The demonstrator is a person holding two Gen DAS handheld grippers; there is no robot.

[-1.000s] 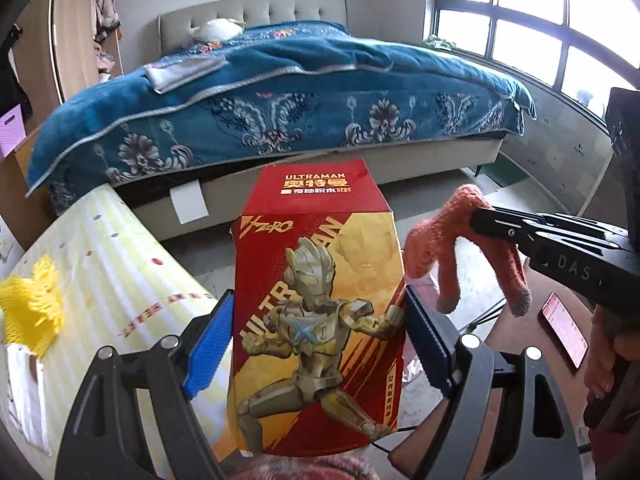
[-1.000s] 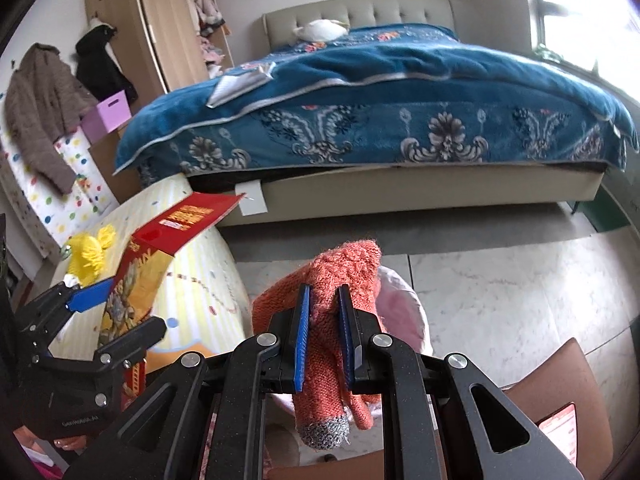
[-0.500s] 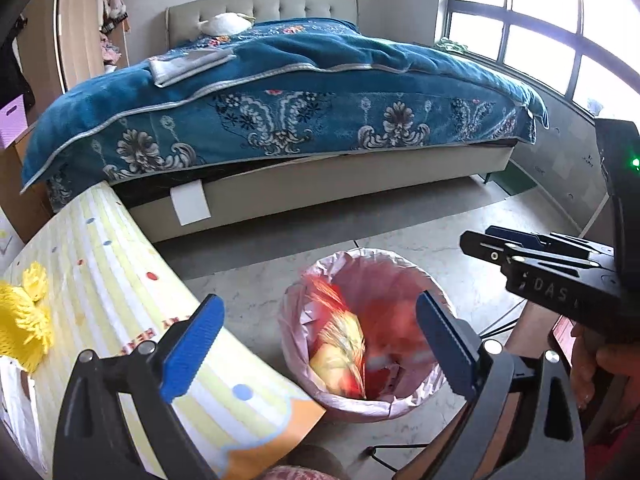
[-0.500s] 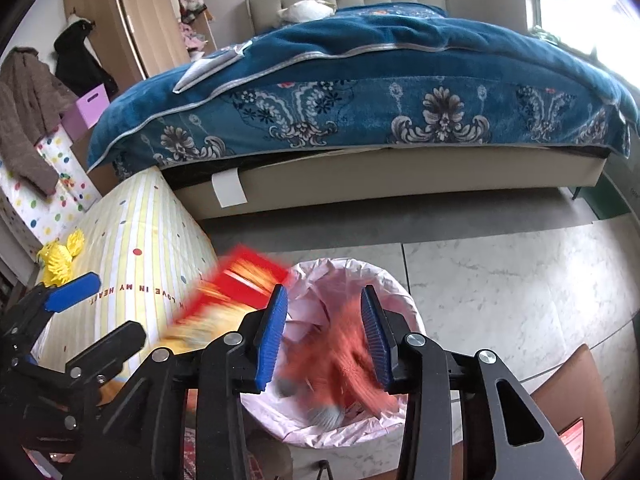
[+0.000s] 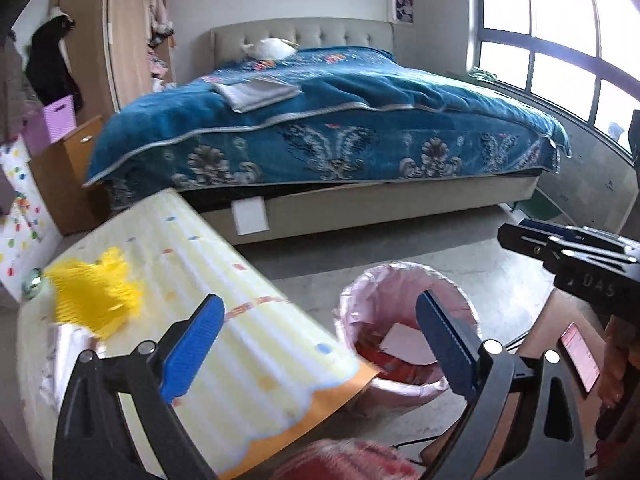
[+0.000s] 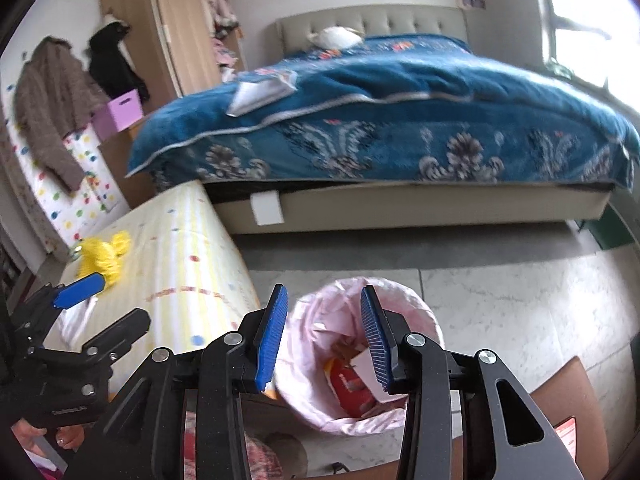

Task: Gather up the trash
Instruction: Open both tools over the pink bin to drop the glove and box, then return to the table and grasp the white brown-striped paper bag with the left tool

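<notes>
The left gripper has its blue pads spread wide with nothing between them. The right gripper stands partly open, also empty; its pads frame the waste bin lined with a pink bag, which stands on the marble floor just below and beyond the fingertips. Inside the bin lies the red box with a white flap showing, low against the near wall.

Just left of the bin, touching or nearly touching its rim, is the corner of a table under a yellow striped cloth, with a fluffy yellow thing on its far left part. Beyond the floor stands a bed with a blue patterned blanket. At the near right lies a phone with a pink screen on a brown surface.
</notes>
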